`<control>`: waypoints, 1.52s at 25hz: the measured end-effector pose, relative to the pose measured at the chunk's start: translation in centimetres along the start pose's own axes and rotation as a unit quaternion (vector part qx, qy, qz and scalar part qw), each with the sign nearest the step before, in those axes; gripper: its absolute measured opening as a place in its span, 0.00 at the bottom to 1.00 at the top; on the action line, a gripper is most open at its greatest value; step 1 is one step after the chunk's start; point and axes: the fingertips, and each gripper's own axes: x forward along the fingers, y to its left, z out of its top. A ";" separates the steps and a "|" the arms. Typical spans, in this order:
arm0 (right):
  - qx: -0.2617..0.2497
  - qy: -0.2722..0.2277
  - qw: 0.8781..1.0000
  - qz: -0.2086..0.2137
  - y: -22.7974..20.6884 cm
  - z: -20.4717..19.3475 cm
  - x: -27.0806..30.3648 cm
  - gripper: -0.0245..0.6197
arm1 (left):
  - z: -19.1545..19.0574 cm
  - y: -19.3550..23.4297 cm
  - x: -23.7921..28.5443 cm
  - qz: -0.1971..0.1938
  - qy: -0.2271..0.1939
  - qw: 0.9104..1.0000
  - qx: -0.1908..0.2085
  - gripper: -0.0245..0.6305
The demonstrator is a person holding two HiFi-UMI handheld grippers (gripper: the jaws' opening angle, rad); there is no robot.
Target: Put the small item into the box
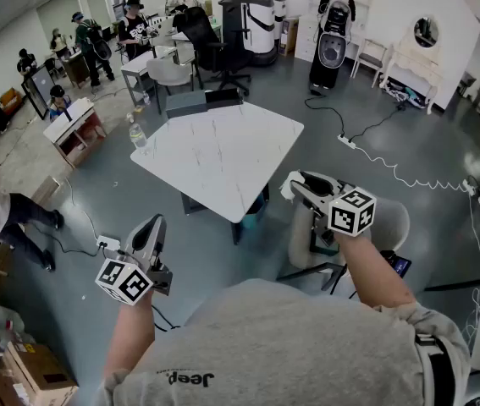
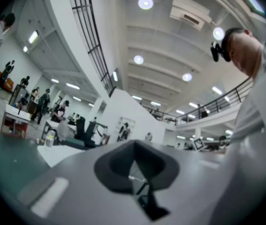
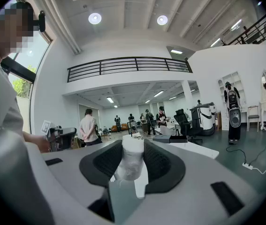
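Right tool [image 3: 133, 148] is pinching a small white wrapped item [image 3: 129, 162], left tool [image 2: 133, 146] is hanging pressed together; a loosening pinch risks dropping it onto the floor [image 1: 392, 163].

White wrapped item [image 3: 131, 161], white grey-veined table [image 1: 223, 155], dark grey floor [image 1: 443, 227].
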 end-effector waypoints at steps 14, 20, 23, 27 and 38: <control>-0.006 0.002 1.000 0.015 0.0 0.3 0.4 0.26 | 0.3 -0.3 -0.3 0.008 -0.009 1.000 -0.007 0.04; -0.003 0.001 1.000 0.024 -0.5 0.4 0.1 0.26 | 0.2 -1.4 0.5 0.008 -0.009 1.000 -0.005 0.04; 0.012 -0.008 0.999 0.032 -1.0 0.8 -0.6 0.26 | 0.3 -2.3 1.3 0.004 -0.008 1.000 -0.002 0.04; 0.017 -0.010 0.999 0.038 -2.0 1.0 -2.0 0.26 | 0.0 -4.2 2.5 0.000 -0.009 1.000 0.003 0.04; 0.021 -0.019 0.998 0.050 -5.9 0.5 -8.5 0.26 | -2.9 -10.9 7.0 -0.014 -0.003 1.000 0.003 0.04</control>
